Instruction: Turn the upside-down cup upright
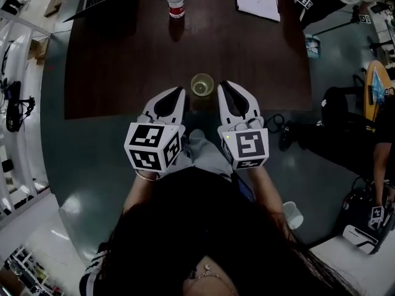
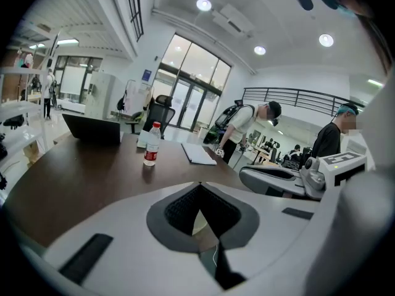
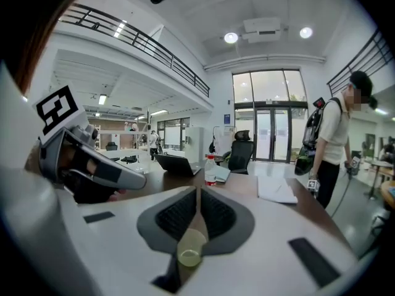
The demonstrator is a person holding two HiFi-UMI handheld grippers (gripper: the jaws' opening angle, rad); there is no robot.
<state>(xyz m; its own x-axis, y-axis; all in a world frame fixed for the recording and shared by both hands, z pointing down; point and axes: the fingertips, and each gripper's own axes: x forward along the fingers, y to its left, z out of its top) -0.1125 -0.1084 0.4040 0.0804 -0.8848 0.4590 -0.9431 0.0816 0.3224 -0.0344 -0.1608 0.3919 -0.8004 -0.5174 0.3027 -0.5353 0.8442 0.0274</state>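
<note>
- Left gripper (image 1: 177, 94): jaws closed together, nothing between them.
- Right gripper (image 1: 226, 87): jaws likewise pressed together, empty.
- Translucent cup (image 1: 202, 84) stands on the dark table (image 1: 117, 66) at its near edge, between the two gripper tips and apart from both.
- Water bottle (image 1: 176, 0) stands at the far side.
</note>
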